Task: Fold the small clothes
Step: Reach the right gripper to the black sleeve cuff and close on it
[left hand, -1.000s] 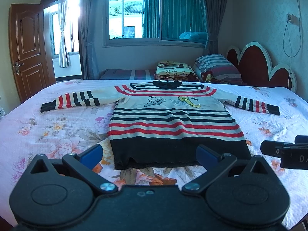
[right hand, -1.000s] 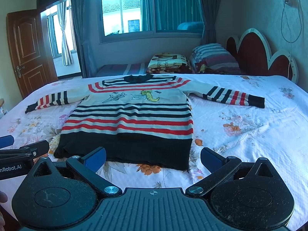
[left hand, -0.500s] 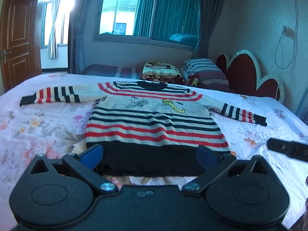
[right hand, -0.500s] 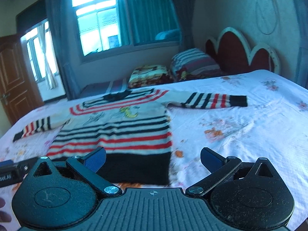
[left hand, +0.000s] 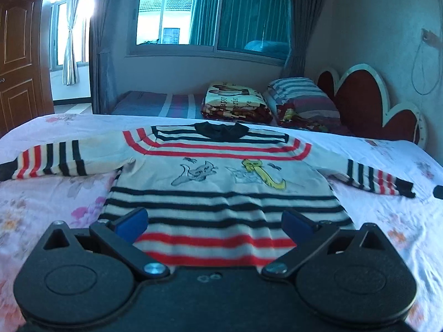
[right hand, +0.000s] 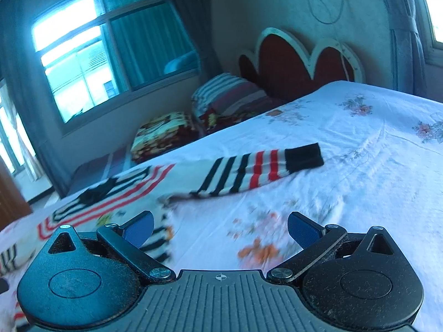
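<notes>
A small cream sweater (left hand: 221, 182) with red and black stripes and a cartoon print lies flat on the bed, sleeves spread out to both sides. My left gripper (left hand: 214, 222) is open and empty, low over the sweater's lower body. My right gripper (right hand: 220, 228) is open and empty, over the sheet beside the sweater's right side. The right sleeve (right hand: 257, 170) with its black cuff lies ahead of it. The sweater's hem is hidden behind the left gripper body.
The bed has a floral sheet (right hand: 360, 144). A folded blanket (left hand: 235, 105) and striped pillows (left hand: 301, 96) lie at the far edge by the red headboard (left hand: 368, 102). A window (left hand: 210, 13) and a wooden door (left hand: 19, 55) stand beyond.
Both grippers have moved forward over the bed. The left one now hovers over the sweater's body. The right one has swung right toward the right sleeve. Both stay open.
</notes>
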Demonstrator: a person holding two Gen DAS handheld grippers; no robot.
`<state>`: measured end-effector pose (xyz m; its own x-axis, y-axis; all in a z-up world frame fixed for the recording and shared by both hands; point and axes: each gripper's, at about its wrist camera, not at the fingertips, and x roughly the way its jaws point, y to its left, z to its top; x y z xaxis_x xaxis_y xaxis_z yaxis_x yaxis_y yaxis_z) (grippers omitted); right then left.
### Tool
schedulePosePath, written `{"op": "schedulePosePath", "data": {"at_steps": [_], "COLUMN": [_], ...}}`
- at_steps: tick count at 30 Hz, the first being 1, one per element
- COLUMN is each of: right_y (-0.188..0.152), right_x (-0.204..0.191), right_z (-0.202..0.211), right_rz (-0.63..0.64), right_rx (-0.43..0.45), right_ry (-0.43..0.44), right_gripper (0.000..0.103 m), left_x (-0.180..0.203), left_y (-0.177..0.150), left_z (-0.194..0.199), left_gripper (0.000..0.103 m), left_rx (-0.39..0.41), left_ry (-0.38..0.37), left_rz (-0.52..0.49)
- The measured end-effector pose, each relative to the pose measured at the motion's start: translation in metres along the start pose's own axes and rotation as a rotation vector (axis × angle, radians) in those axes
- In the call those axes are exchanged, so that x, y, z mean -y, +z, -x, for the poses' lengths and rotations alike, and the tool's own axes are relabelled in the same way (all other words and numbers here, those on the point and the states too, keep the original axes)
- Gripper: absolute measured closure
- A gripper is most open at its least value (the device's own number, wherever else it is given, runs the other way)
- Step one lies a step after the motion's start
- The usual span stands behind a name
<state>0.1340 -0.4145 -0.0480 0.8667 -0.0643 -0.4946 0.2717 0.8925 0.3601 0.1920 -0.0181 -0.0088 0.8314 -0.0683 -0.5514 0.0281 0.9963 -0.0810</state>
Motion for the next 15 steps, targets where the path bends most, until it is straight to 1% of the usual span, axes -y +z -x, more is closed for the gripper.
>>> {"op": "schedulePosePath", "data": {"at_steps": [1,2,7,10,11,12,13,15], "right_y": [0.008,0.014,0.041,0.047,0.048,0.047,0.047,0.045], "right_x": [0.009,0.018,0.071,0.099,0.107,0.114,0.120,0.129], "right_z": [-0.017,-0.033,-0.103,-0.143,-0.153,-0.162,-0.170,-0.181], "right_rz": [-0.016,-0.040,-0.188,-0.264,-0.285,-0.305,-0.324,-0.356], "right_rx": [-0.009,-0.021,-0.025,-0.039,-0.046,-0.053,-0.060,-0.066], "right_ry": [-0.014,-0.030,-0.076,-0.100,-0.110,-0.116,-0.121,-0.136], "right_gripper": [0.038,0.043,0.043,0.043,0.044,0.052,0.055,0.056], "left_x": [0.000,0.001,0.001,0.004,0.005,0.005,0.007,0.009], "left_y": [0.005,0.009,0.024,0.027,0.027,0.028,0.028,0.028], "left_z": [-0.013,-0.025,-0.084,-0.115,-0.124,-0.134,-0.141,-0.152], "left_gripper": [0.001,0.001,0.001,0.001,0.001,0.001,0.001,0.001], "left_rx": [-0.006,-0.013,-0.049,-0.076,-0.087,-0.098,-0.107,-0.118], "left_ry": [0.014,0.025,0.063,0.079,0.084,0.087,0.090,0.093], "left_rz": [-0.003,-0.009,-0.025,-0.037,-0.042,-0.046,-0.048,-0.054]}}
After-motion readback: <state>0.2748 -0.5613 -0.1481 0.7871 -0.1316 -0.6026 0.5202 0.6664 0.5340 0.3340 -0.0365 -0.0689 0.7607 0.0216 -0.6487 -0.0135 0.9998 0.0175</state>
